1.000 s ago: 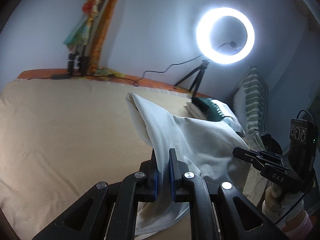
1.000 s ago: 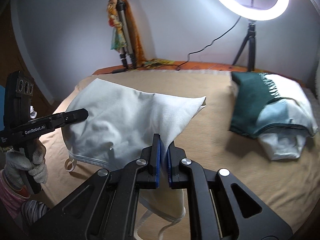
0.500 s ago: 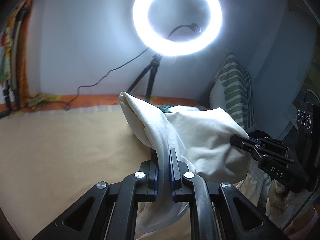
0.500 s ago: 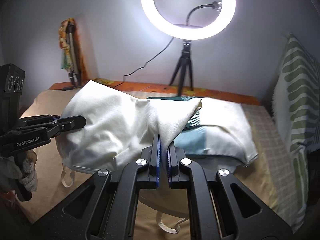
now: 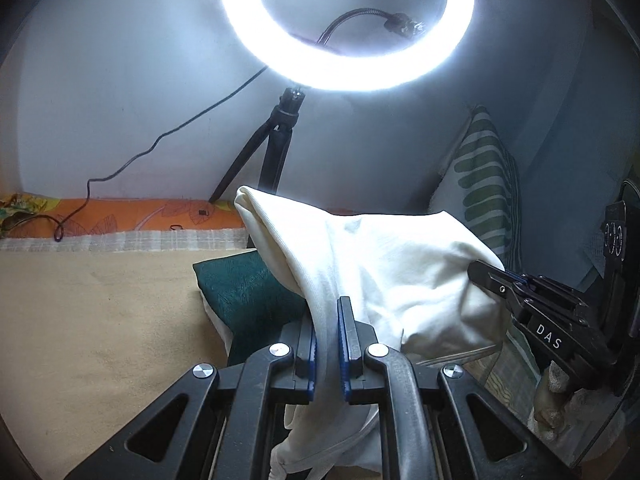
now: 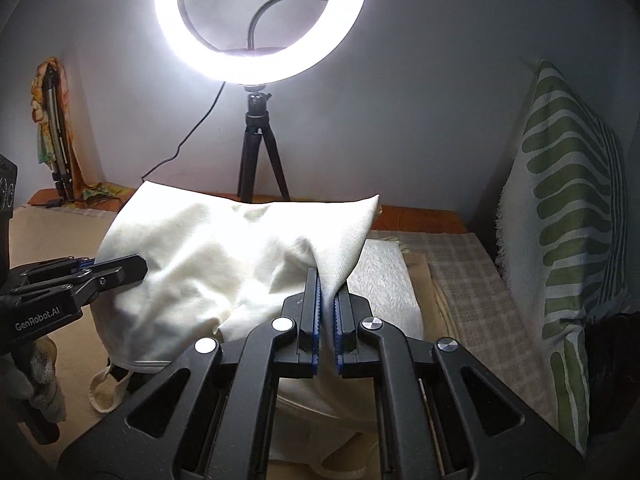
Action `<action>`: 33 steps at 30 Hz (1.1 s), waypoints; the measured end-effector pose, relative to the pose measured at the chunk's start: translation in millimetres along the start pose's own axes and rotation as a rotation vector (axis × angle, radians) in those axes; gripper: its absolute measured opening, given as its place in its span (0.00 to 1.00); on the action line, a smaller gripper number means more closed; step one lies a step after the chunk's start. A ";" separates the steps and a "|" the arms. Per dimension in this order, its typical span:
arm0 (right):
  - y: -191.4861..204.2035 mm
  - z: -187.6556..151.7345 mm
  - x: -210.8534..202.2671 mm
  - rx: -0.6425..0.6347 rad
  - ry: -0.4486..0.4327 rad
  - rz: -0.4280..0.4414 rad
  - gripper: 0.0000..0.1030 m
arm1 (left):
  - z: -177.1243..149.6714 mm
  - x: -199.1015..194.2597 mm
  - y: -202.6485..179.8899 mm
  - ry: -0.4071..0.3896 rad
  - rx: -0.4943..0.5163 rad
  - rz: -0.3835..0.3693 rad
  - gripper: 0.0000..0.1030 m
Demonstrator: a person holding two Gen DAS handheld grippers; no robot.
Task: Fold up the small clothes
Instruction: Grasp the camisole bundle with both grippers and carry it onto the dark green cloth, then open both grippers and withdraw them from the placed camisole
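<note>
From your left wrist camera, your left claw [image 5: 327, 344] is clenched on a fold of the white garment [image 5: 384, 276], which hangs above the bed [image 5: 100, 320] and a folded green cloth [image 5: 248, 292].

From your right wrist camera, your right claw [image 6: 327, 320] grips the garment's other edge, under the ring light [image 6: 260, 20], beside a striped pillow [image 6: 568, 216].

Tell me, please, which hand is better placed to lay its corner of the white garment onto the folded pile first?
Probably the right. The right tongs grip the white garment straight before the pile's fluffy white cloth; the left tongs hold theirs with the green cloth mostly to their left.
</note>
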State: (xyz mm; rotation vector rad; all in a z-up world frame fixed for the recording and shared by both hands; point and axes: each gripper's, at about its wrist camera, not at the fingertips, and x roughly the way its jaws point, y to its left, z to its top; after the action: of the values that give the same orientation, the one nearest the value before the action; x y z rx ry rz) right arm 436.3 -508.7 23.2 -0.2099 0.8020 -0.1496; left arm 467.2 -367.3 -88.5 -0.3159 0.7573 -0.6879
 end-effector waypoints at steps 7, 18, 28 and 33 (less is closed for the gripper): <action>-5.1 -10.7 39.7 0.012 0.045 0.001 0.06 | -7.8 19.2 5.5 0.037 0.000 0.049 0.06; -21.7 -17.8 54.8 0.082 0.132 -0.042 0.22 | -10.8 10.1 1.5 0.046 0.048 0.134 0.27; -20.6 -12.9 13.5 0.104 0.088 -0.069 0.43 | -6.6 -27.9 -13.5 0.019 0.078 0.144 0.43; -13.1 -6.3 -20.6 0.115 0.058 -0.069 0.43 | -6.9 -63.1 -19.9 -0.002 0.090 0.142 0.43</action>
State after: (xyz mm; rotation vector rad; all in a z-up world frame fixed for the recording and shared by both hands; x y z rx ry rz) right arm 416.9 -517.9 36.4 -0.1251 0.8418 -0.2676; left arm 420.1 -339.7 -50.5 -0.1793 0.7371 -0.5849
